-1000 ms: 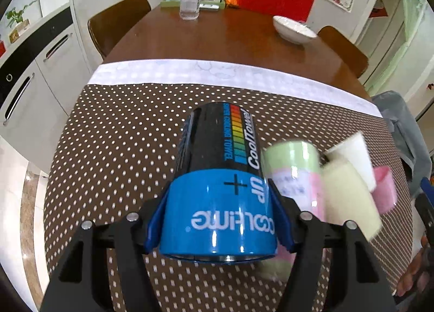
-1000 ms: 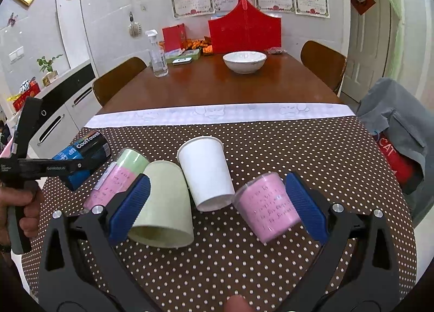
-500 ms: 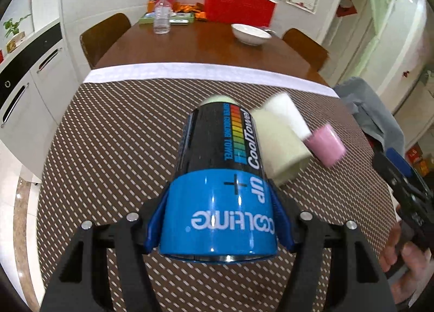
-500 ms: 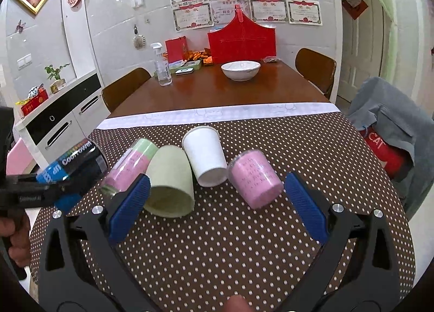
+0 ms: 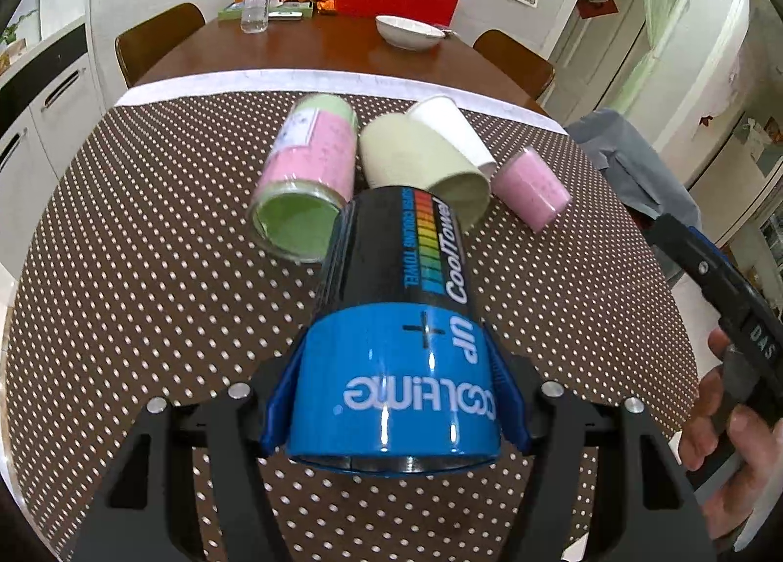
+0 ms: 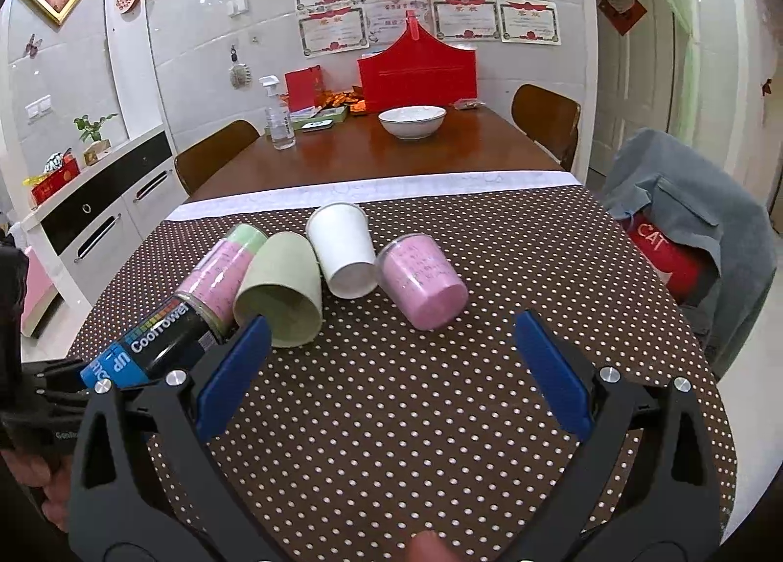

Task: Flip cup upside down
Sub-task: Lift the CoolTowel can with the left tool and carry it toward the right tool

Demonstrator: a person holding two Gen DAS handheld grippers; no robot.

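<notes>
left gripper (image 5: 394,395) clamps glossy cylindrical can (image 5: 396,317) | right gripper (image 6: 391,366) wide, empty

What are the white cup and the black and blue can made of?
The white cup looks like matte paper: dull, no shine, thin rolled rim. The black and blue can, clamped in the left claw, looks glossy, with light streaks on its printed wrap; a silvery rim suggests metal, though plastic is possible.
</notes>
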